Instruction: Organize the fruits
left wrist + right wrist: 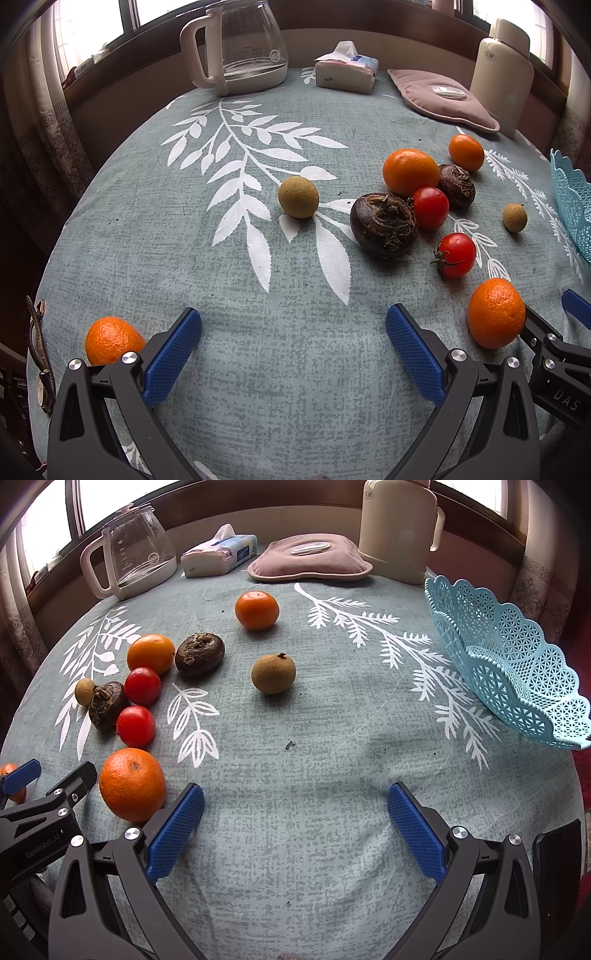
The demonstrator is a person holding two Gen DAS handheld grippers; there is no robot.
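Left hand-held gripper [293,330] and right hand-held gripper [295,808] both spread wide, holding nothing, low in their frames.

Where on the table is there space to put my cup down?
Bare cloth lies between the right gripper, the longan and the blue basket. More lies in front of the left gripper. It is crowded around the tomatoes and water chestnuts.

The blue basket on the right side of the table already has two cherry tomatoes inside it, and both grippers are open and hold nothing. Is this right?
Not quite. The blue basket has no fruit in the part the right wrist view shows; the two cherry tomatoes lie on the tablecloth among the other fruit. The rest is right: the left gripper and right gripper are open and hold nothing.
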